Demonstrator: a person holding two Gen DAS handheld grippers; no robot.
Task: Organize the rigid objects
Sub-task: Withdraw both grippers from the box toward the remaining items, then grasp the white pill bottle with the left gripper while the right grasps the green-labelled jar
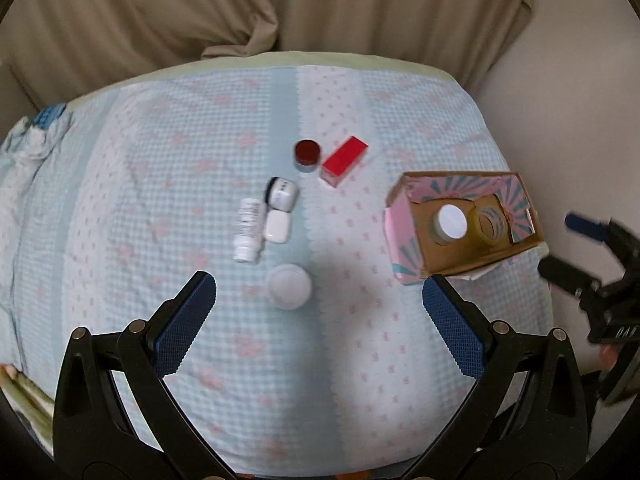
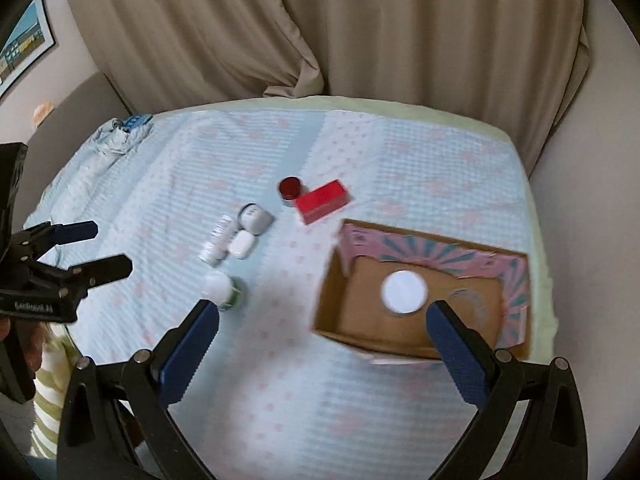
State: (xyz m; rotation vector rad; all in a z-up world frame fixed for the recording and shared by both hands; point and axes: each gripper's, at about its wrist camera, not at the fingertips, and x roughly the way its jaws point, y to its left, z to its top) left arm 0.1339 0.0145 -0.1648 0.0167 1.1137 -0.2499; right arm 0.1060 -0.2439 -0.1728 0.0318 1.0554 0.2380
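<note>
Loose items lie mid-bed: a red-lidded jar (image 1: 307, 152) (image 2: 290, 188), a red box (image 1: 344, 160) (image 2: 322, 200), a dark-capped white jar on its side (image 1: 282, 194) (image 2: 256, 218), a white bottle lying down (image 1: 249, 230) (image 2: 218, 240), a small white case (image 1: 277, 226) (image 2: 242, 245) and a white-lidded jar (image 1: 289, 286) (image 2: 220, 286). A cardboard box (image 1: 404, 196) (image 2: 332, 300) holds another white-lidded jar (image 1: 450, 222) (image 2: 403, 291) and a clear tape roll (image 1: 490, 224) (image 2: 472, 304). My left gripper (image 1: 320, 292) (image 2: 111, 247) hovers open over the near jar. My right gripper (image 2: 322, 308) (image 1: 557, 244) is open and empty beside the box.
The bed has a light blue checked cover (image 1: 320, 380) with a pale green edge (image 2: 536, 240). Beige curtains (image 1: 320, 8) hang behind it. A crumpled cloth (image 1: 32, 140) (image 2: 116, 136) lies at the far left corner. A striped sleeve (image 2: 48, 380) shows at the lower left.
</note>
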